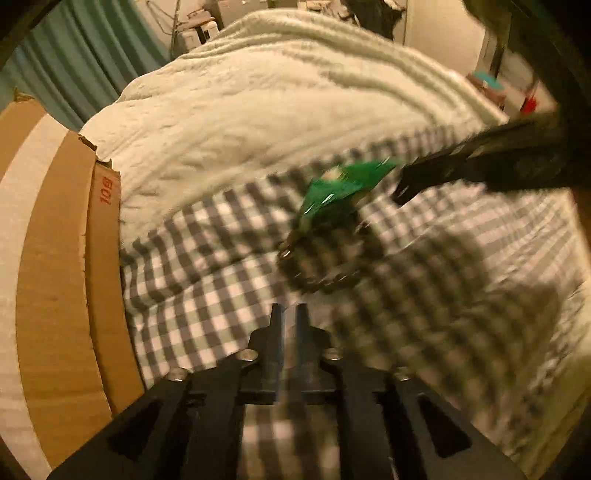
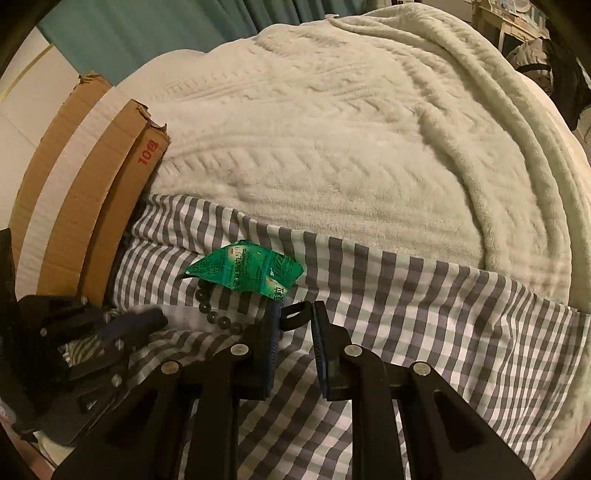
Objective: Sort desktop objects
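A green foil sachet lies on the grey-and-white checked sheet, partly over a string of dark beads. My right gripper is open just below and right of the sachet, with a small black loop-shaped piece between its fingers. In the blurred left wrist view the sachet and the beads lie ahead of my left gripper, whose fingers stand close together and empty. The right gripper's finger reaches in from the right beside the sachet. The left gripper shows at the lower left of the right wrist view.
A cardboard box with white foam inside stands at the left edge of the bed; it also shows in the left wrist view. A thick cream blanket covers the far part of the bed. Teal curtains hang behind.
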`<state>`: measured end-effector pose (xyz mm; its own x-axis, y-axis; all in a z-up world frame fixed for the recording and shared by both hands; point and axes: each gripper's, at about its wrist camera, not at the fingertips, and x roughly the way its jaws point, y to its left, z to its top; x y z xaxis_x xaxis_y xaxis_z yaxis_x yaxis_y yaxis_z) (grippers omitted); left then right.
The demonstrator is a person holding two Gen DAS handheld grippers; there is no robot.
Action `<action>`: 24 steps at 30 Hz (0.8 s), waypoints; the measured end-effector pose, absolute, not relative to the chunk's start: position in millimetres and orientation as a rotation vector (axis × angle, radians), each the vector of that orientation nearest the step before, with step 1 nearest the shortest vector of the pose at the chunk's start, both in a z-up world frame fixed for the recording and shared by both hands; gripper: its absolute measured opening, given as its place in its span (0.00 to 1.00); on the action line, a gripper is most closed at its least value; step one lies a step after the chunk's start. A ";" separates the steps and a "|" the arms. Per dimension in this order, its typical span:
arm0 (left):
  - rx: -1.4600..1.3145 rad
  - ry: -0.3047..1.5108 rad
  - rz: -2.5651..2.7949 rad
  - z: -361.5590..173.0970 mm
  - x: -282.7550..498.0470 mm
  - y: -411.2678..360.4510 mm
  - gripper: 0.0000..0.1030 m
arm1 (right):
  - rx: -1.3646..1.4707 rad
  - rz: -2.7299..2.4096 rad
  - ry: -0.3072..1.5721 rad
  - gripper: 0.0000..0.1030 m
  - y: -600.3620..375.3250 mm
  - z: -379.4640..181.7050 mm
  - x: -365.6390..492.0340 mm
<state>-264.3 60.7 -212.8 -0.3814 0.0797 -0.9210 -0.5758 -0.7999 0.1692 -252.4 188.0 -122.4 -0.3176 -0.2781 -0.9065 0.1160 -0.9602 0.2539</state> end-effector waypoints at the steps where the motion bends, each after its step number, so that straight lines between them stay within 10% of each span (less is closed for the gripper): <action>1: -1.450 0.710 2.222 -219.0 -263.8 57.8 0.37 | 1.672 -2.357 -0.209 0.16 188.5 -123.4 -252.0; 24: -1.627 0.624 2.167 -254.8 -279.4 25.7 0.46 | 1.715 -2.336 -0.226 0.16 188.7 -139.3 -245.0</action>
